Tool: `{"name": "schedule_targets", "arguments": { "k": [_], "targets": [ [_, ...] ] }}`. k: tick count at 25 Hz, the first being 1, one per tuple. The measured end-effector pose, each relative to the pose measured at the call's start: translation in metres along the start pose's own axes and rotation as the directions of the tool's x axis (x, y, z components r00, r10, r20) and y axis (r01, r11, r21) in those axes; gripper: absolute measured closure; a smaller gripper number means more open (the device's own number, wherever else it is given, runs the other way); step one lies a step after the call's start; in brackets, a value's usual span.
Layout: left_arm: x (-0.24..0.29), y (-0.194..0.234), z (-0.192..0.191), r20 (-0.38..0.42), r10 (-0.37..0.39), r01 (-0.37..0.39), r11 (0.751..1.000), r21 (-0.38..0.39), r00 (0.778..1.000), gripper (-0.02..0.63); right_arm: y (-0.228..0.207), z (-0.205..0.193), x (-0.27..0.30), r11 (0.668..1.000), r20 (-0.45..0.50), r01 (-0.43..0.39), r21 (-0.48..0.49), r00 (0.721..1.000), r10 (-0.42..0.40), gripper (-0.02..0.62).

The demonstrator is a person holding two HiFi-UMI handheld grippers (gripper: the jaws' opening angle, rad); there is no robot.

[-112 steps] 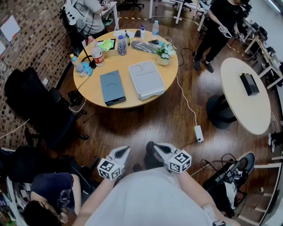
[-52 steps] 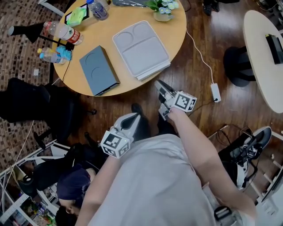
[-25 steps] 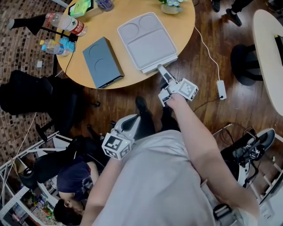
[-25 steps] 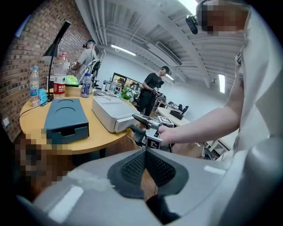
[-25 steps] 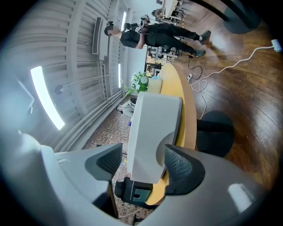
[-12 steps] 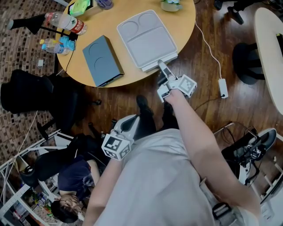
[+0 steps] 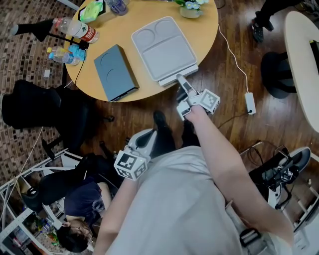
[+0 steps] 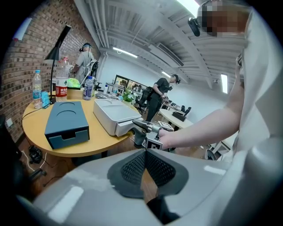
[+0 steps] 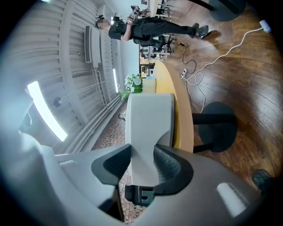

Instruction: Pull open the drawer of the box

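Right gripper (image 7: 180,79) reaches out in the head view to the near edge of the white box (image 7: 162,45), which lies on the round table (image 7: 149,12) beside a grey-blue box (image 7: 114,72) to its left. Left gripper (image 7: 143,137) hangs low and near the body, well apart from the table. Bottles (image 7: 70,27) stand at the table's far left, and a power strip (image 7: 249,103) lies on the floor to the right.

From the left gripper view, the left gripper's (image 8: 144,154) pads are pressed together with nothing between them. Beyond them this view shows the boxes side-on, which the head view does not: the right gripper's (image 8: 135,125) tips sit at the drawer (image 8: 121,129) in the near end of the white box (image 8: 110,115). A lamp (image 8: 57,53) rises at the far left.

Only the right gripper view shows the grip itself: the right gripper's (image 9: 142,165) jaws pinch the drawer's (image 9: 141,150) white front between both pads, with the table edge (image 9: 183,114) alongside and flowers (image 9: 132,81) far behind.
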State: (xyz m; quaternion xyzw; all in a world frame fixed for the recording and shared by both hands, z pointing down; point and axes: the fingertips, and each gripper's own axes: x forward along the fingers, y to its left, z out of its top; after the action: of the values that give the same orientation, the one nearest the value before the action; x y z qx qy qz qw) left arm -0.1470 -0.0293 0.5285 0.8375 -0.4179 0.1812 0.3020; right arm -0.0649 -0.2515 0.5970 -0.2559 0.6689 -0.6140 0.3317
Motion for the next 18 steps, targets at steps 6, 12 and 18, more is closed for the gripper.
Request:
{"name": "schedule_targets", "arguments": {
  "k": [6,12,18],
  "targets": [
    [0.004,-0.007,-0.002,-0.003,-0.004,0.004,1.0,0.009,1.0,0.6,0.002,-0.004,-0.013,1.0,-0.019,-0.01,-0.003,1.0,0.01,0.431],
    [0.013,-0.012,0.005,0.004,-0.012,0.012,1.0,0.017,1.0,0.6,0.006,-0.01,-0.024,1.0,-0.048,-0.009,-0.004,0.999,0.009,0.431],
    [0.025,-0.01,0.01,-0.015,-0.004,0.004,1.0,0.013,1.0,0.6,0.007,-0.019,-0.037,1.0,-0.079,-0.002,-0.02,0.997,0.001,0.431]
  ]
}}
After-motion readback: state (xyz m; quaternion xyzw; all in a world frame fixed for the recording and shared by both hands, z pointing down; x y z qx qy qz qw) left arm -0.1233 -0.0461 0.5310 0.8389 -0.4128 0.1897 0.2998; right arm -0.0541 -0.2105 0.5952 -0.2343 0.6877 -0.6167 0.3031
